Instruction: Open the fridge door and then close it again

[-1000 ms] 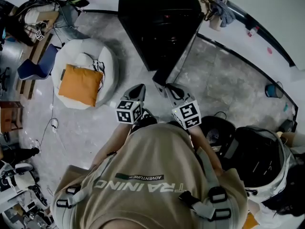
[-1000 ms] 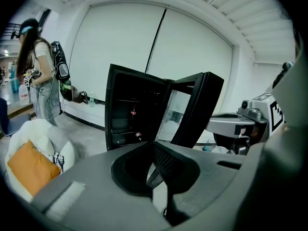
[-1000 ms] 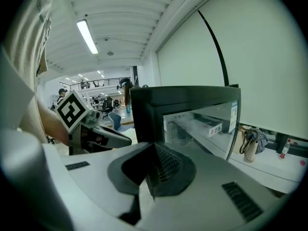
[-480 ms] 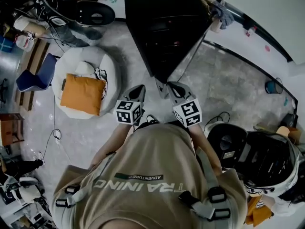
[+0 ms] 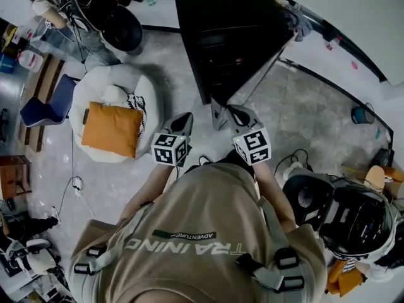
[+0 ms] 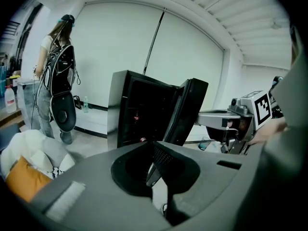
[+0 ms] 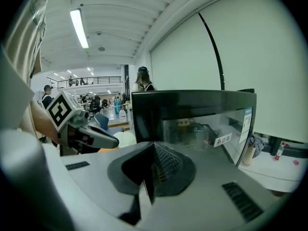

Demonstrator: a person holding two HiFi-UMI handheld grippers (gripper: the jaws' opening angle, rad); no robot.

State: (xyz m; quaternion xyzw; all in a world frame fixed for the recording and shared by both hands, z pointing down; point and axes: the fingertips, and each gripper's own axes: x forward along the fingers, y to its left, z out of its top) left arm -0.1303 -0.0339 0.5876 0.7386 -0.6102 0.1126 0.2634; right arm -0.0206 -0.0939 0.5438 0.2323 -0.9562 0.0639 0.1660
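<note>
The black fridge (image 5: 221, 30) stands at the top middle of the head view with its glass door (image 5: 252, 74) swung open towards me. My left gripper (image 5: 184, 122) is shut and empty, a little left of the door's free edge. My right gripper (image 5: 235, 113) is shut too, its tip right beside that free edge; whether it touches I cannot tell. In the left gripper view the fridge (image 6: 137, 112) shows a dark inside, the open door (image 6: 190, 112) to its right, and the right gripper (image 6: 226, 120) beyond. The right gripper view faces the glass door (image 7: 202, 124).
A white beanbag (image 5: 120, 81) with an orange cushion (image 5: 112, 128) lies on the floor to the left. A person with a backpack (image 5: 95, 11) stands at the back left. Black round gear (image 5: 350, 210) and cables sit at my right. A blue cup (image 5: 360, 117) stands near the wall ledge.
The view has shifted a little, so the fridge sits further right. Both grippers stay shut by the door's free edge. The person at the back left has come further into view.
</note>
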